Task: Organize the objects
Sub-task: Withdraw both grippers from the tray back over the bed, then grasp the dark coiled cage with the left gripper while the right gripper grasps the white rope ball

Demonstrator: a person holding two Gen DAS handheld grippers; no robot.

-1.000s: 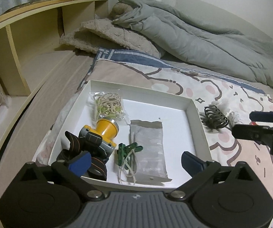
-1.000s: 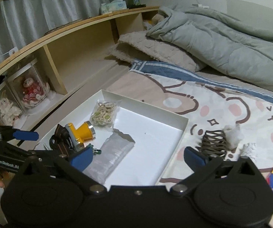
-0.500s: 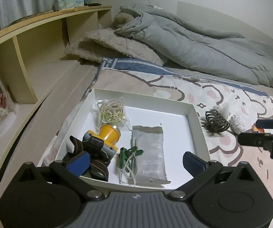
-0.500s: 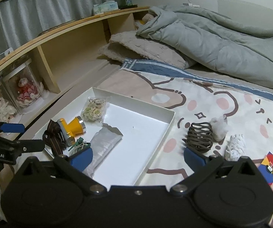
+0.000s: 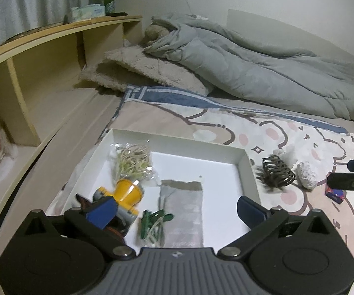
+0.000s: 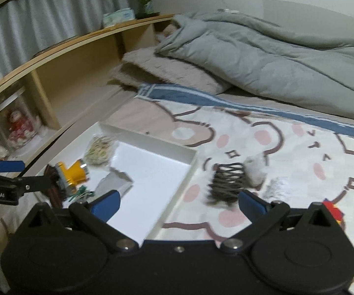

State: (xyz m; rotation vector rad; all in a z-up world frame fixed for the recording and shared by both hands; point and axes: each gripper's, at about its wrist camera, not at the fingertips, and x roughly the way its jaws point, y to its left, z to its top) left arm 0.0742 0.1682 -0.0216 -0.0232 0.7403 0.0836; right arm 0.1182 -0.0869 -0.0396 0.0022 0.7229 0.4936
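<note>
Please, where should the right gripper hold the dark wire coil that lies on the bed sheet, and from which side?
Probably across the middle of the dark wire coil, from above. It lies on its side on the patterned bed sheet, just ahead of the open right gripper, so fingers can straddle its rounded body. The white fluffy ball sits close at its far end; stay clear of that end.

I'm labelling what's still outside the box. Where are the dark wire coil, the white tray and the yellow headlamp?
dark wire coil [image 6: 227,180]: right wrist view, middle of its crossed wires.
white tray [image 5: 247,172]: left wrist view, its right wall.
yellow headlamp [image 5: 127,193]: left wrist view, its yellow housing.
</note>
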